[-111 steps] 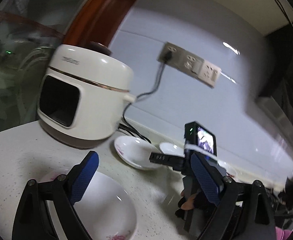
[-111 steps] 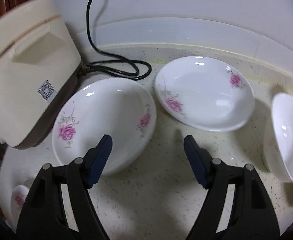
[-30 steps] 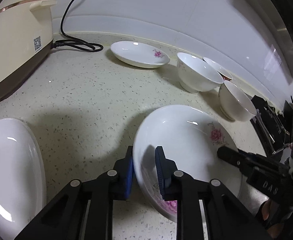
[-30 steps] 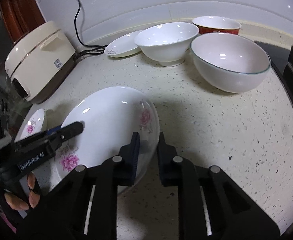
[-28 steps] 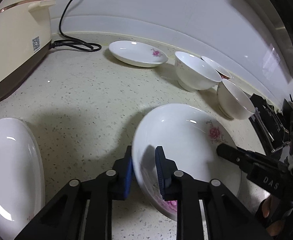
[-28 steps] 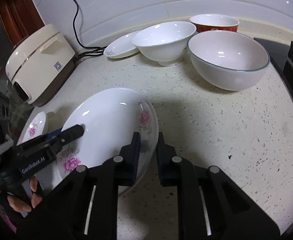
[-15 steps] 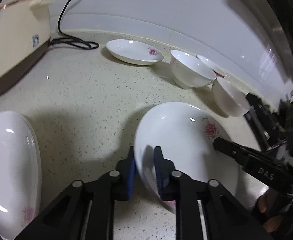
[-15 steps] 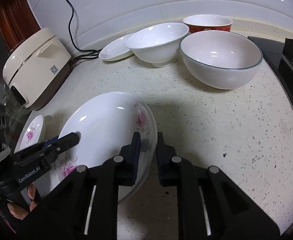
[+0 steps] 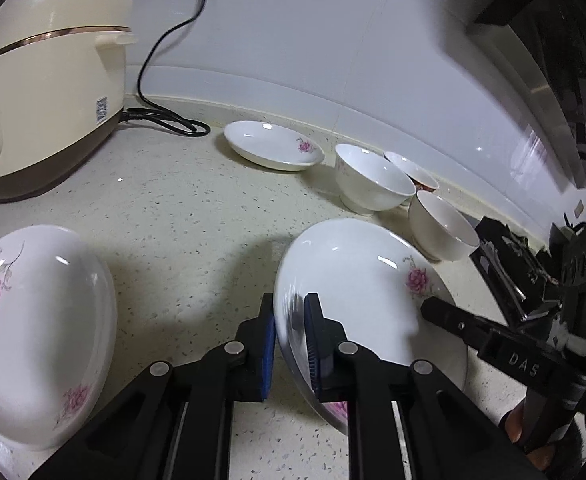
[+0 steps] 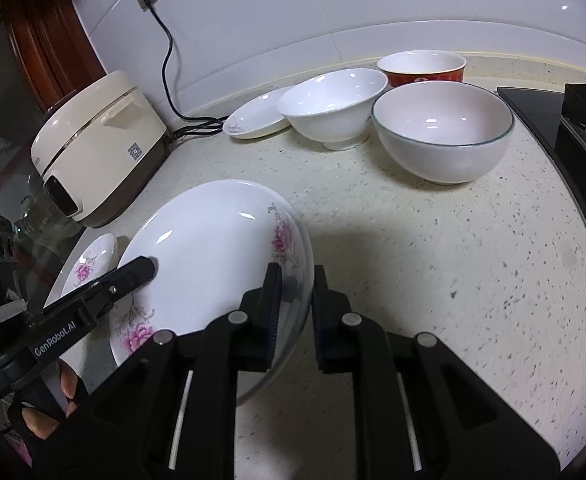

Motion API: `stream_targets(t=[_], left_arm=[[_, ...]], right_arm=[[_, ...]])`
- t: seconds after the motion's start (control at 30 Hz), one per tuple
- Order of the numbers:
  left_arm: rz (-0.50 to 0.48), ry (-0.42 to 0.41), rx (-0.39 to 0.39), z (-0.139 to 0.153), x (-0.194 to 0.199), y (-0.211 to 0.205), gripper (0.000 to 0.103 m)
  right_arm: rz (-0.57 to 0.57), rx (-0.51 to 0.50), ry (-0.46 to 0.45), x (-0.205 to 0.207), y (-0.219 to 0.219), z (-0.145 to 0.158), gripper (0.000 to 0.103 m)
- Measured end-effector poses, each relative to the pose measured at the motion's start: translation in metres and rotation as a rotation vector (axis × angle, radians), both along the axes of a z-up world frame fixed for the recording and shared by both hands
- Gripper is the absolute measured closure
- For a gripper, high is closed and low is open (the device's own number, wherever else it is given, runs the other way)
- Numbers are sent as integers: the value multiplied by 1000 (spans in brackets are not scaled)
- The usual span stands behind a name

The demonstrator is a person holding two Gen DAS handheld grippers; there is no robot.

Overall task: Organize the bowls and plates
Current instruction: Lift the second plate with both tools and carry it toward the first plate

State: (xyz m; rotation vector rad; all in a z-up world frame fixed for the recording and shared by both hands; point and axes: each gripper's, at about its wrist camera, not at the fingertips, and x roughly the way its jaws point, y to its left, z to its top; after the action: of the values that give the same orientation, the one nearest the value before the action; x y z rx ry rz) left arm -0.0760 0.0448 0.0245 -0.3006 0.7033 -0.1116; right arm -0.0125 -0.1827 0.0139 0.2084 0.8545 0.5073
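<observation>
Fingers of both grippers are clamped on opposite rim edges of the same flowered plate (image 10: pixel 213 248): left gripper (image 9: pixel 289 344) pinches its near-left rim, right gripper (image 10: pixel 297 300) pinches the rim by the pink flower. We hold the plate tilted over the speckled counter (image 10: pixel 433 260); we cannot tell whether its low edge touches the counter.

Likely target is the second flowered plate (image 9: pixel 33 320), lying at the counter's front-left edge, near the rice cooker (image 9: pixel 45 76). A third plate (image 9: pixel 273 146) sits back by the wall, just beside the white bowl (image 10: pixel 333 106). The glass-rimmed bowl (image 10: pixel 443 130) and red bowl (image 10: pixel 421 66) are close by it.

To do this well, we judge:
- keep both pinches firm, since glazed rims are slick
- move both hands together so the plate doesn't twist between grips
- level it before lowering
- centre it over the target plate so it nests
- set it down softly, as ceramic on ceramic chips
- watch the front edge; the target plate looks close to it
- release one side only once the plate rests.
</observation>
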Motion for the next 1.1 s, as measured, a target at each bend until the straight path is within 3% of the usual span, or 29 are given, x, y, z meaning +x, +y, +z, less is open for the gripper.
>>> stream_targets(t=[0.53, 1.1], left_arm=[[62, -110, -3, 13, -35, 22, 89], [193, -214, 4, 22, -70, 73, 89]], right_arm=[[7, 67, -20, -13, 20, 4, 85], [118, 121, -30, -20, 80, 8, 85]])
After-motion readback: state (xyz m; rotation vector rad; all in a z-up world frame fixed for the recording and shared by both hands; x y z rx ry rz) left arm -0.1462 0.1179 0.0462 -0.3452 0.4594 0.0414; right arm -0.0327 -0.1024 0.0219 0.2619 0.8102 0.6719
